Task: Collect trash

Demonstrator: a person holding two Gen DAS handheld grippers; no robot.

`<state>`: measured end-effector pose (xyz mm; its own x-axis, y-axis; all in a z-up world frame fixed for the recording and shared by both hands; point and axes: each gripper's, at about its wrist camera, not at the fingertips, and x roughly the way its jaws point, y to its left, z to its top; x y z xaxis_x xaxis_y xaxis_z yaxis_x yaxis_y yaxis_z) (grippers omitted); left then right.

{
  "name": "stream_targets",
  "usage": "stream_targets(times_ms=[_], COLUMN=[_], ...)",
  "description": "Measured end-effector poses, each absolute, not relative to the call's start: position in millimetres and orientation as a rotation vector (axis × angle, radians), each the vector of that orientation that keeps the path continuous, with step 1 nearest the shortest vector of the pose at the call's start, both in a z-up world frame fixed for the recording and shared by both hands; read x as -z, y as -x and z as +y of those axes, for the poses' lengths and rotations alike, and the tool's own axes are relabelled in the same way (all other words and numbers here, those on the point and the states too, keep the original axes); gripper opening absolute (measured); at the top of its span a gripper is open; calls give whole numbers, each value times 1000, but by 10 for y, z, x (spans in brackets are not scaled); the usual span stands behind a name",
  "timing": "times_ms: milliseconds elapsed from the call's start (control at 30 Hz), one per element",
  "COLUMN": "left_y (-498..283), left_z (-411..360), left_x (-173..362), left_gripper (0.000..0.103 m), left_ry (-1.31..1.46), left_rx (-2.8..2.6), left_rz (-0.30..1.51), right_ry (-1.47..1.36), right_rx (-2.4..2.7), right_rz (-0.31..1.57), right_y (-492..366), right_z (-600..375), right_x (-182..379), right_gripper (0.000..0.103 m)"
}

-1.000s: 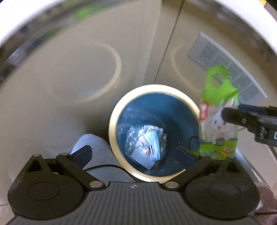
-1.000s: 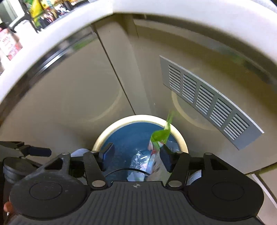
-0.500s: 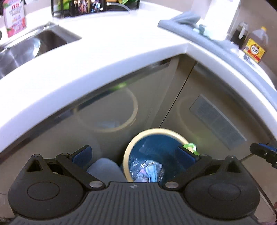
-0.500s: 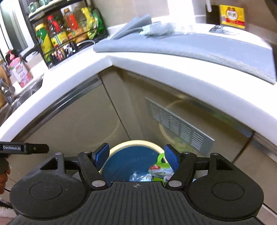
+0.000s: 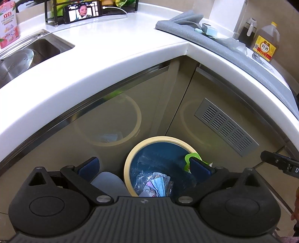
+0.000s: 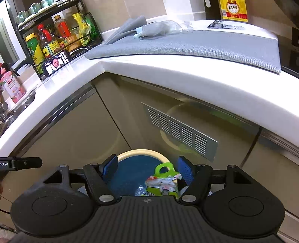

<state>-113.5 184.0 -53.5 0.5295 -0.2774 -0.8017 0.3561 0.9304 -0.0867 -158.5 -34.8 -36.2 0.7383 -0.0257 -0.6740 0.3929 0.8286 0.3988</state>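
A blue trash bin with a cream rim (image 5: 130,158) (image 6: 142,152) stands on the floor in the cabinet corner. Crumpled wrappers (image 5: 157,183) lie at its bottom. A green snack bag with a rabbit picture (image 6: 164,181) leans inside the bin at its right side; its green handle also shows in the left wrist view (image 5: 190,157). My left gripper (image 5: 144,165) is open and empty above the bin. My right gripper (image 6: 147,168) is open and empty above the bin, with the bag below its fingers. Clear plastic trash (image 6: 164,26) lies on the grey mat (image 6: 205,44).
A white L-shaped counter (image 5: 112,56) runs above the cabinets, with a sink (image 5: 24,54) at left, a phone (image 5: 82,11) by a bottle rack (image 6: 56,37), and a cooking-wine bottle (image 5: 265,44). A vent grille (image 6: 179,129) is in the right cabinet door. A pale object (image 5: 106,183) sits left of the bin.
My right gripper opened and let go of the green bag, which now rests in the bin. Both grippers rose and pulled back, so the counter came into view.
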Motion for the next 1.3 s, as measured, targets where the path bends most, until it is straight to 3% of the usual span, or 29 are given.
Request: stream_targets(times_ms=[1300], left_y=[1127], left_z=[1847], left_x=[553], left_gripper=[103], left_ry=[-109], left_rx=[404], left_rz=[938], right_ry=[-469], right_rx=[189], right_rz=[711], right_y=[1387], right_z=[-179], right_x=[250], right_gripper=[75])
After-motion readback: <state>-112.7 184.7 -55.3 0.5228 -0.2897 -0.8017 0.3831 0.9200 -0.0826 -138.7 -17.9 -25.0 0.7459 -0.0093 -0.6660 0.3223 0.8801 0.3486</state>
